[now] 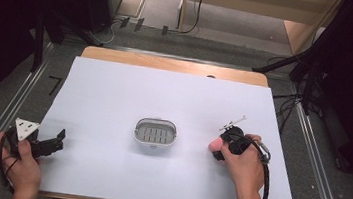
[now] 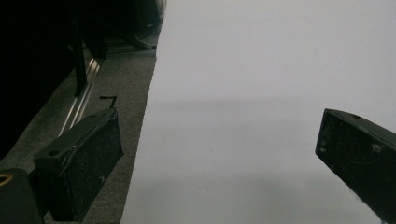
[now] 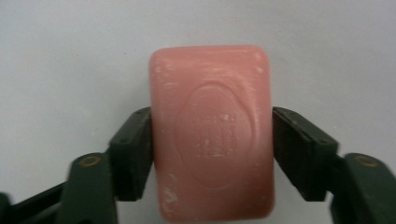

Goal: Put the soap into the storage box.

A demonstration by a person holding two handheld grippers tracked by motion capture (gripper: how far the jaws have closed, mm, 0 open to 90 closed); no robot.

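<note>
A pink bar of soap (image 3: 212, 133) lies on the white table sheet, and my right gripper (image 3: 212, 140) is shut on it, one black pad pressed against each long side. From above, the soap (image 1: 215, 143) peeks out pink at the tip of the right gripper (image 1: 219, 147), right of centre. A white soap dish (image 1: 156, 133) with a slotted grey insert sits in the middle of the sheet, empty. My left gripper (image 1: 59, 139) rests at the sheet's left edge, its jaws wide apart with nothing between them (image 2: 219, 158).
The white sheet (image 1: 164, 98) covers most of the wooden table. Metal rails (image 1: 12, 111) run along both sides, with dark floor and cables beyond. In the left gripper view the sheet's left edge (image 2: 147, 121) borders grey flooring.
</note>
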